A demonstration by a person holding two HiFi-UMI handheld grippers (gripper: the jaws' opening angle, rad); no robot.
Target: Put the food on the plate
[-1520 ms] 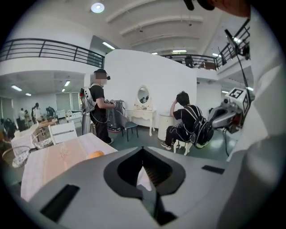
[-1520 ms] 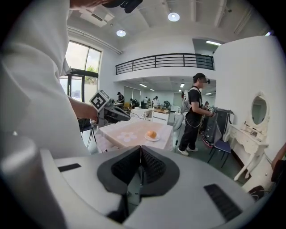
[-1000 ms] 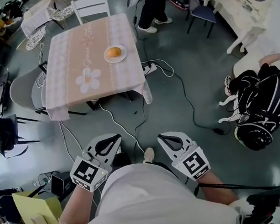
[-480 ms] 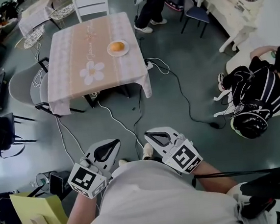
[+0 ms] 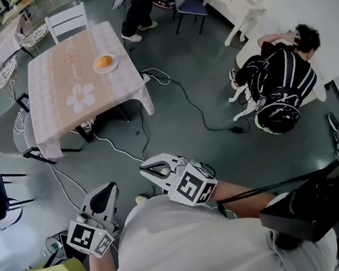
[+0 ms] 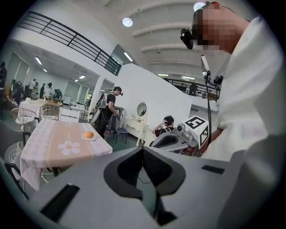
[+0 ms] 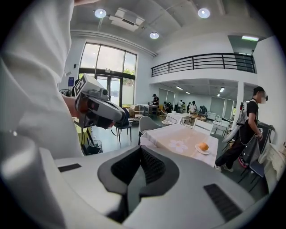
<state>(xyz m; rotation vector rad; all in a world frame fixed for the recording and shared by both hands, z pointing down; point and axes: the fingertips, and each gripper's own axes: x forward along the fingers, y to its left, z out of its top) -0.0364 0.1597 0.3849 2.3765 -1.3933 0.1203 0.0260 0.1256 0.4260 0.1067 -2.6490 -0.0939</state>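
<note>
An orange round piece of food [image 5: 105, 61] lies on a small white plate [image 5: 98, 67] on the far right part of a pink-clothed table [image 5: 62, 76] with a flower print. Both grippers are held near my body, well short of the table, with nothing in them. My left gripper [image 5: 107, 188] is at the lower left, jaws shut. My right gripper [image 5: 146, 168] sits mid-frame, jaws shut, pointing left. In the left gripper view the food [image 6: 89, 134] shows far off beyond the shut left gripper [image 6: 143, 150]. The right gripper view shows the food [image 7: 203, 146] past the shut right gripper [image 7: 141, 150].
Cables [image 5: 177, 89] trail over the floor between me and the table. A person in black [image 5: 277, 74] crouches on the floor at the right. Another person [image 5: 138, 7] stands behind the table. A white chair [image 5: 66, 20] and a grey chair [image 5: 2, 127] flank the table.
The head view has swung, so the table now sits further up and left. Both grippers have shifted left in the view; the right one has swung towards the middle, the left one has dropped lower.
</note>
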